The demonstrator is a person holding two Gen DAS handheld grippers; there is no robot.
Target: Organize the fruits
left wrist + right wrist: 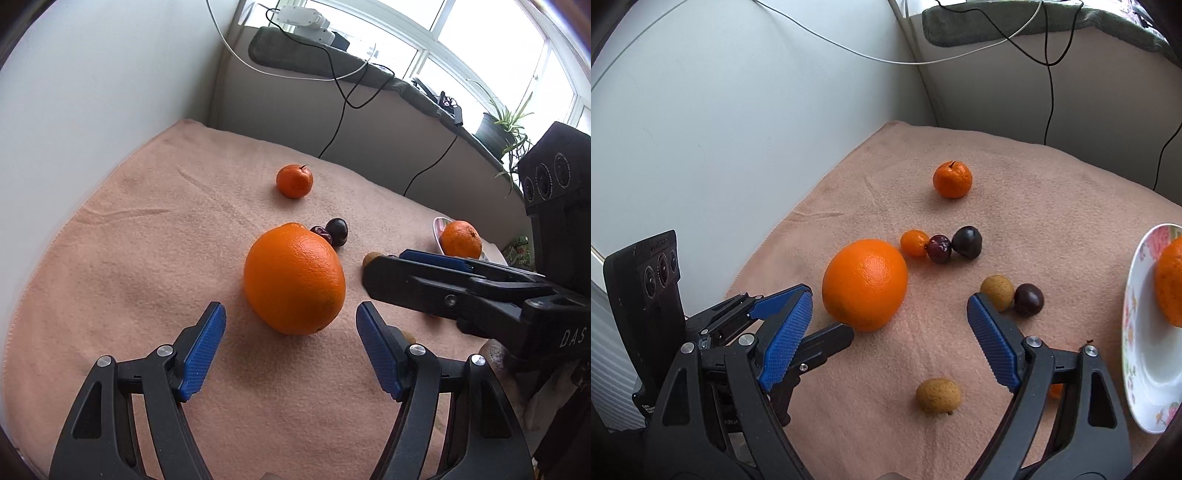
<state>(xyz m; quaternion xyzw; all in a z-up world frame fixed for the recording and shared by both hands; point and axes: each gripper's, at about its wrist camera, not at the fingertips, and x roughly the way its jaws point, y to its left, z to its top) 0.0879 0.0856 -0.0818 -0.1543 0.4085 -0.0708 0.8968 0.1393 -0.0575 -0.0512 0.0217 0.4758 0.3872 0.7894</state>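
Fruits lie loose on the blanket (849, 177): the orange (294, 278) sits just ahead of the left hand-held gripper (291, 319), jaws apart and empty. A mandarin (1171, 282) rests on the plate (1145, 332). The right hand-held gripper (890, 306), also apart, hovers above a longan (938, 394); round fruit may roll off if nudged.

Both cams sit on the tools, tilted down at the blanket-covered table (129, 258), pretty close in. Left wrist view faces the far edge under the window; right wrist view faces the far left corner. Both catch the big orange (294, 278) (865, 283).
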